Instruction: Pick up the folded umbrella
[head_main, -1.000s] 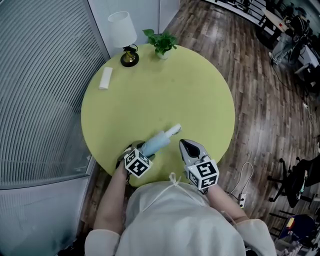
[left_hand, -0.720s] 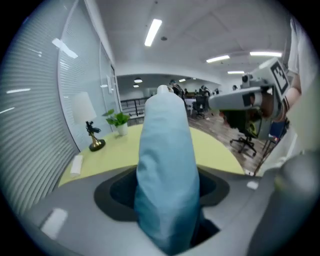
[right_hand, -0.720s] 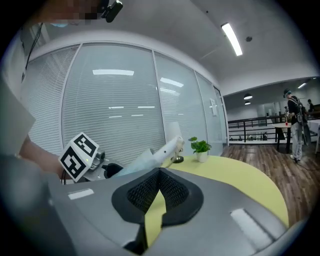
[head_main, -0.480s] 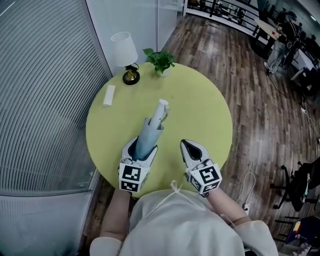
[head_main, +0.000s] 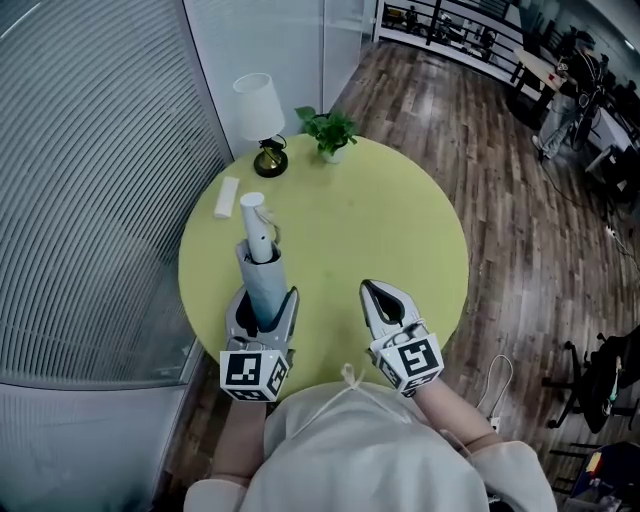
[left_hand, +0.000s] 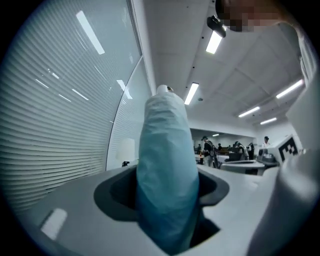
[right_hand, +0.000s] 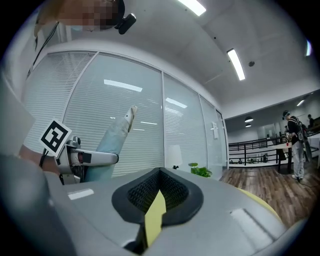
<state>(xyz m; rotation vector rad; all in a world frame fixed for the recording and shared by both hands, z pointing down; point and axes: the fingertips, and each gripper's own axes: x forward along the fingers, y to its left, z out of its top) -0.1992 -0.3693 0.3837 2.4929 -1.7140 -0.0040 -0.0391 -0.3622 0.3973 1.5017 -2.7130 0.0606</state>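
One folded umbrella (head_main: 263, 272), clamped in left tongs (head_main: 265, 302)

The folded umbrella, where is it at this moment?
In the head view the folded umbrella is at the left, clamped in the left tool over the yellow table's near edge, its white end toward the lamp.

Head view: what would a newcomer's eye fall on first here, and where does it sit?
The pale blue folded umbrella stands out first, clamped in the left gripper and held above the near edge of the round yellow-green table. At the table's far edge stand a white-shaded lamp and a small green potted plant.
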